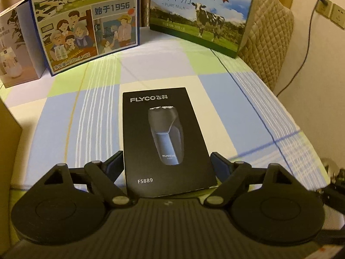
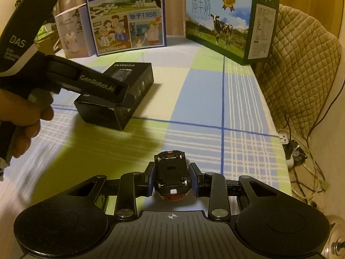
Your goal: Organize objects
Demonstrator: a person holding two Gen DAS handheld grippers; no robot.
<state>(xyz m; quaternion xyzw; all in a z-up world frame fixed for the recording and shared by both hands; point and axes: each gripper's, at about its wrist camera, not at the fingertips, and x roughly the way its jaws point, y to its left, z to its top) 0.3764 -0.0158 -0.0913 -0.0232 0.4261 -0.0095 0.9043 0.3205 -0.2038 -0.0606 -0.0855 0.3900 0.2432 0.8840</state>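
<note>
Two grippers in play over a bed with a checked sheet. Left gripper straddles the black FLYCO shaver box: fingers spread wide, one on each long side of the box's near end, blue pads right at the edges; firm clamp or just touching, cannot tell. In the right wrist view the same box lies flat on the sheet, left of centre, mid-distance, with the left gripper reaching over it from the left and a hand on its grip.

Right gripper is narrowed onto a small toy car, belly-up, black chassis and wheels showing, orange body visible at near and far ends. Pads press both flanks. Car held above the sheet, near centre.

Far edge: cartoon milk carton standing upright, white humidifier box just left of it, cow-photo milk carton to the far right. Quilted tan cover right of the bed, cables and power strip on the floor at right.
</note>
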